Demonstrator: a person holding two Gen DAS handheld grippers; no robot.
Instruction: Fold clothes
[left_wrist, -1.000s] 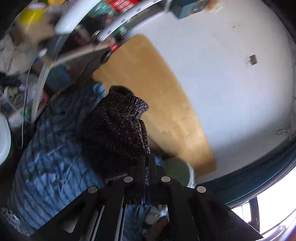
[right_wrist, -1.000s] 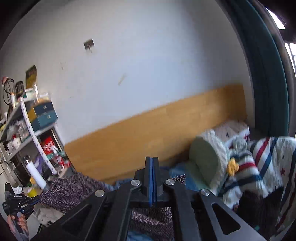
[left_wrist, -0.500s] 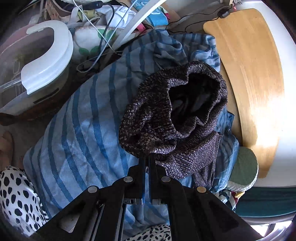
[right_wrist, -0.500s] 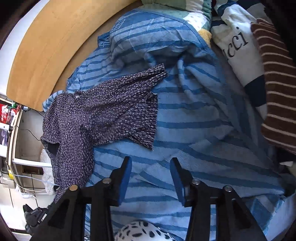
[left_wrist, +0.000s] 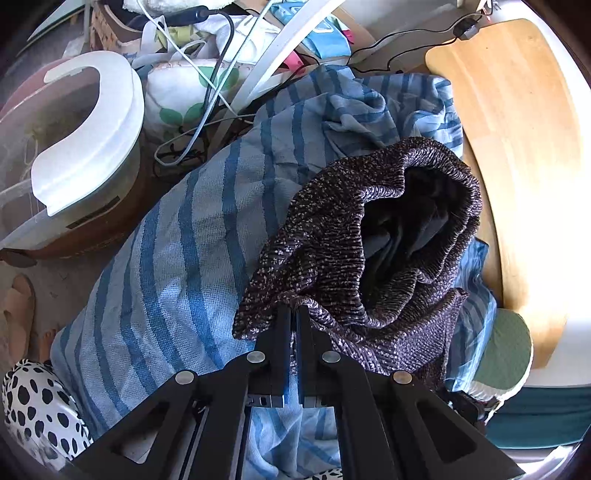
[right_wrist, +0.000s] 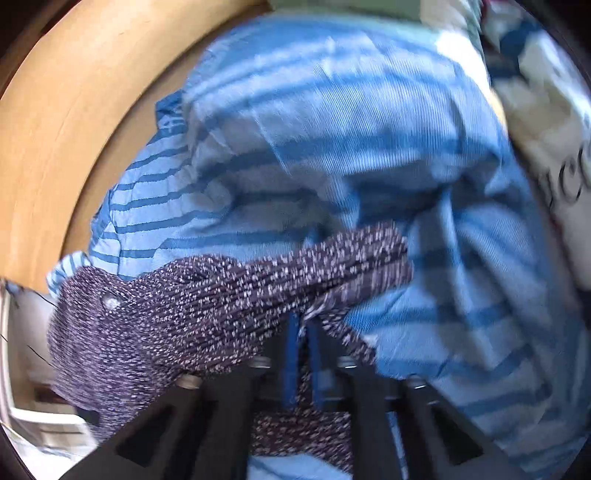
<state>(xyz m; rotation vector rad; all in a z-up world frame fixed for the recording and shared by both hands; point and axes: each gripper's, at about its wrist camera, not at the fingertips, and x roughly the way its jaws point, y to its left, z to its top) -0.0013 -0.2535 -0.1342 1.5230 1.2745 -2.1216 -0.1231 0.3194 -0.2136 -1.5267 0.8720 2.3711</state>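
The right hand-held gripper (right_wrist: 301, 328), open half a second earlier, is now closed on the sweater (right_wrist: 207, 306); the left hand-held gripper (left_wrist: 293, 314) remains clamped on it, so folding can be begun.

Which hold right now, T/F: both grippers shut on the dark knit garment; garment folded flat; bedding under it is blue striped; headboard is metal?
1. Left gripper and right gripper are both shut on the dark knit garment. True.
2. The garment lies folded flat. False: it hangs bunched, with an opening gaping.
3. The blue striped bedding lies beneath it. True.
4. The headboard is metal. False: it looks wooden.
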